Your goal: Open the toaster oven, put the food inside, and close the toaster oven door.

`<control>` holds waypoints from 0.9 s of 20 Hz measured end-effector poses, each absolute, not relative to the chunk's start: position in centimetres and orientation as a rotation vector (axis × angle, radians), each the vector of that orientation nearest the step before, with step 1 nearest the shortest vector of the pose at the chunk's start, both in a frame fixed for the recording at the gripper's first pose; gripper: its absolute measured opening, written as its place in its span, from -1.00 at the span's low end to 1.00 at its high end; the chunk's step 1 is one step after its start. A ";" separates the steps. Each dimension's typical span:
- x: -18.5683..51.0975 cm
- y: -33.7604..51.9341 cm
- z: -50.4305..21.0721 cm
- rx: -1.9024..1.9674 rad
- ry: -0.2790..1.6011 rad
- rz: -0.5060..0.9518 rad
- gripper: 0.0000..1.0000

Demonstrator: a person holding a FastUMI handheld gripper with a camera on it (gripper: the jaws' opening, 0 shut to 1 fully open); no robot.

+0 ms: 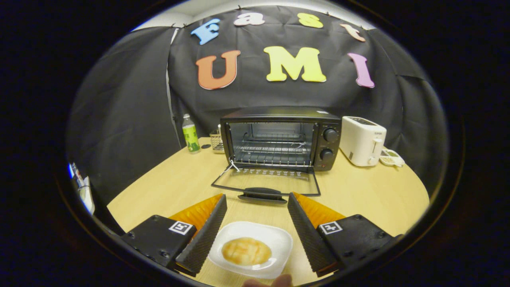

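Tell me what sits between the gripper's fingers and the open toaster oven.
In the gripper view, the gripper is open around the white plate of food. Ahead lies bare table, then the lowered oven door with its handle, then the toaster oven.

Gripper (pixel 257 199) fingers spread around a plate (pixel 279 239) of food (pixel 246 251), perhaps untouched; toaster oven (pixel 281 137) open beyond.

Glossy white plate (pixel 255 239); ribbed matt tool (pixel 255 199); wood-look table (pixel 370 195).
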State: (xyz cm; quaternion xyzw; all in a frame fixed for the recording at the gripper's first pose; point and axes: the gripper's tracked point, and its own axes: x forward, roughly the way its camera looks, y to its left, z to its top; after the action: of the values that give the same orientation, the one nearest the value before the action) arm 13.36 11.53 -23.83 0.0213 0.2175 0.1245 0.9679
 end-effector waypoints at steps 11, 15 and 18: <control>7.7 12.3 -27.4 -0.010 0.337 0.221 1.00; 6.8 13.3 -30.3 0.007 0.396 0.241 1.00; 6.7 13.2 -32.3 0.020 0.456 0.229 1.00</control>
State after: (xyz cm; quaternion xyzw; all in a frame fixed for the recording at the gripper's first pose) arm 6.75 13.18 -32.26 0.0097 0.2257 0.1131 0.9676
